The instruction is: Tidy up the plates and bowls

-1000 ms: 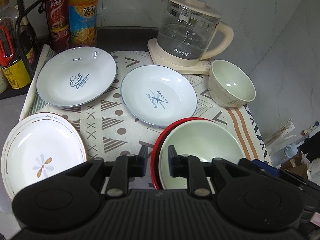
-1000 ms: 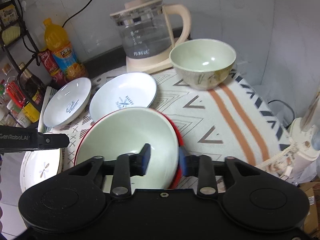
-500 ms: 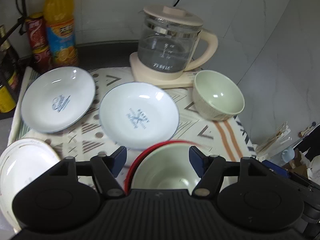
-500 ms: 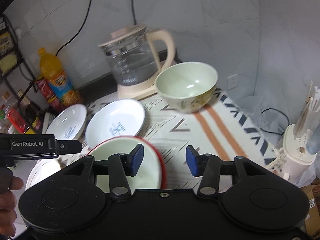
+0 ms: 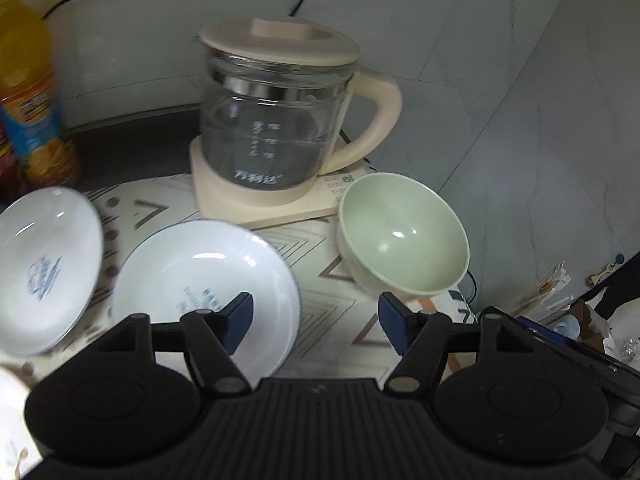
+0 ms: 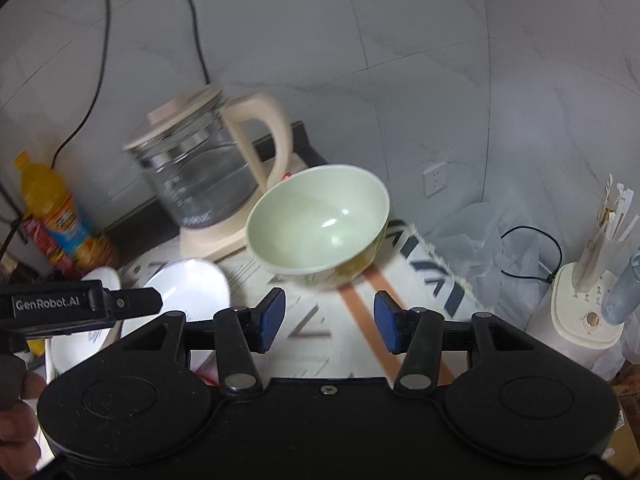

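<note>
1. The left gripper (image 5: 316, 316) is spread wide with nothing between its blue pads (image 5: 240, 314); it hangs above the patterned cloth (image 5: 320, 344) covering the surface.
2. The right gripper (image 6: 330, 322) is likewise spread apart and holds nothing; its blue pads (image 6: 272, 318) frame a bare stretch of cloth with an orange stripe (image 6: 360, 300).
3. In the left wrist view, a pale green bowl (image 5: 404, 236) sits upright on the cloth at 2 o'clock from the gripper, just beside the base of the glass kettle (image 5: 276, 124), which stands at 12 o'clock.
4. A white plate with blue print (image 5: 204, 284) lies at 10 o'clock, partly behind the left pad. A second white plate (image 5: 44, 268) lies at 9 o'clock near it; whether their rims touch is blurred.
5. The edge of another plate (image 5: 10, 428) shows at 8 o'clock, mostly cut off by the frame.
6. An orange drink bottle (image 5: 30, 92) stands at the back at 10 o'clock, blurred.
7. In the right wrist view, the green bowl is at 12 o'clock, just ahead of the gripper, with the kettle behind it at 11 o'clock.
8. The left gripper's black body enters that view at 9 o'clock, above the white plates.
</note>
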